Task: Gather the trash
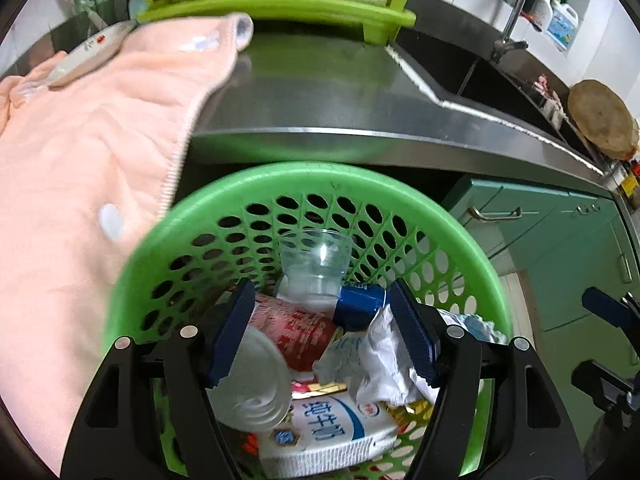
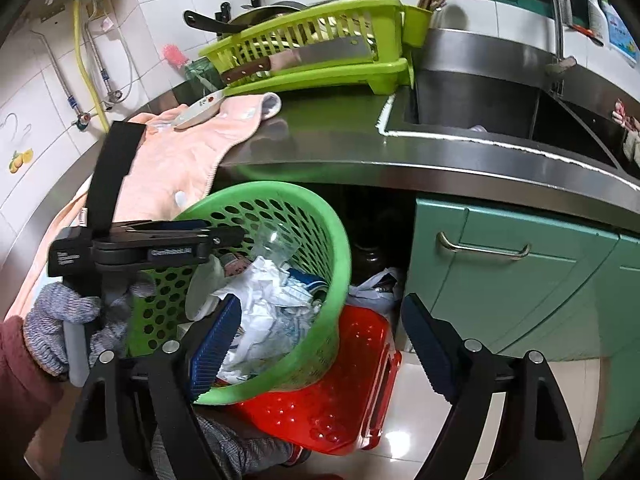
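A green perforated basket (image 1: 248, 184) sits below the steel counter edge, full of trash: a clear plastic cup (image 1: 316, 256), a red can (image 1: 296, 332), a blue can (image 1: 360, 300), crumpled paper (image 1: 380, 356) and a white milk carton (image 1: 332, 436). My left gripper (image 1: 320, 332) is open, its fingers inside the basket over the trash, holding nothing. My right gripper (image 2: 320, 344) is open and empty, in front of the same basket (image 2: 332, 264), to its right. The left gripper's body (image 2: 140, 248) shows over the basket's left rim.
A pink towel (image 1: 80, 160) hangs over the counter with a small dish (image 1: 88, 56) on it. A lime dish rack (image 2: 320, 52) with a cleaver stands behind. The sink (image 2: 500, 108) is at right. A red basket (image 2: 340, 400) lies on the floor beside green cabinets (image 2: 520, 280).
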A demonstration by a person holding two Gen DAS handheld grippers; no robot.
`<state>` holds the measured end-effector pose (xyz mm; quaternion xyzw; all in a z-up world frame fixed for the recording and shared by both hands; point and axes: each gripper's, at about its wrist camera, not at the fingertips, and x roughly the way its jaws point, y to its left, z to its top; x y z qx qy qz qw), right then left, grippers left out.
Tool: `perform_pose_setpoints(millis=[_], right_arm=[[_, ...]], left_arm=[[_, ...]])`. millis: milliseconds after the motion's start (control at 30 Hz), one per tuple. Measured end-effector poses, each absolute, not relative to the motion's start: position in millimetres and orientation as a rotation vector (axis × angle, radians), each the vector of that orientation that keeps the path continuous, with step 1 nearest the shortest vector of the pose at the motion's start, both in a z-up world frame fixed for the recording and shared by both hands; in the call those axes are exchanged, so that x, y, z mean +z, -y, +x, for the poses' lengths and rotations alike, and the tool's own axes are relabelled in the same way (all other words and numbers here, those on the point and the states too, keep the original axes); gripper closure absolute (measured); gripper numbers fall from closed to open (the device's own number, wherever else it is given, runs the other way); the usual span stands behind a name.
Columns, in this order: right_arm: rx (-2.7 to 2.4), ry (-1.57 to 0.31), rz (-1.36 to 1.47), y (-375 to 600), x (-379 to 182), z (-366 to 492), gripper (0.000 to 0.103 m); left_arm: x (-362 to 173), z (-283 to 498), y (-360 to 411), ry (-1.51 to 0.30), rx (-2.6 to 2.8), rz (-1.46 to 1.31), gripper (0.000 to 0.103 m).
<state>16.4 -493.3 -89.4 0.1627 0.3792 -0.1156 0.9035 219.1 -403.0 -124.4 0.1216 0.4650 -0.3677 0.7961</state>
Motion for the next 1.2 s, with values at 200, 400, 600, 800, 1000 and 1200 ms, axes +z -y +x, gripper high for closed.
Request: perform_pose_setpoints(millis=[200,400,600,800,1000,1200], right_arm=[[-0.232,-0.754,0.310,477.0,-76.7,15.6,0.018],[-0.209,-0.727,0.282,451.3,-61.5,18.1,0.017],[-0.169,-0.700,0.247,418.4,-45.0,22.3,0.013],[-0.122,-0.677,0.227,388.8,-32.0,27.3,0.011],[-0.085,-0.666,0.180,359.3,-21.4,33.2,0.010],[-0.053,-0.653,0.165,333.6,-12.6,36.3,0.010]], left_arm=[[-88.6,204.5,362.6,-0.916,-0.759,0.234,0.027],[-59.7,190.7,310.2,-0.860,-0.702,0.184,0.019],[-36.4,175.6,259.7,-0.804,-0.622,0.162,0.013],[-13.7,154.5,211.4,-0.733,-0.528,0.169,0.008],[-3.0,142.4,162.2,-0.721,-0.451,0.104,0.007],[3.6,125.7,118.7,-0.690,-0.360,0.077,0.006]])
